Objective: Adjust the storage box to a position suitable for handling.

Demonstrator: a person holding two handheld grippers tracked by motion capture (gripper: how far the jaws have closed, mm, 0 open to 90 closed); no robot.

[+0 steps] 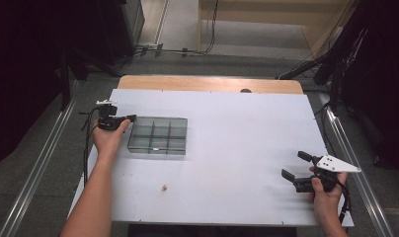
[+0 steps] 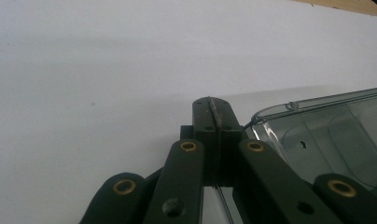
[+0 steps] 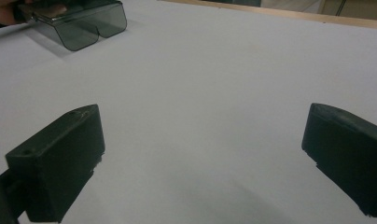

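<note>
Two claws, left claw [image 1: 132, 118] clenched beside compartment box [image 1: 158, 135], right claw [image 1: 295, 165] released.

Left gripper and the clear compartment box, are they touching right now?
Cannot tell. In the left gripper view the left gripper, jaws shut together, sits at the corner of the clear box, but no plain contact or gap shows; the high view is too coarse.

A lab-style recording space: a white-topped table [image 1: 227, 148] on grey carpet, black equipment stands at 3 o'clock [image 1: 336, 64], cables on the floor at 12 o'clock [image 1: 187, 49], dark curtains at 9 o'clock [image 1: 24, 59]
</note>
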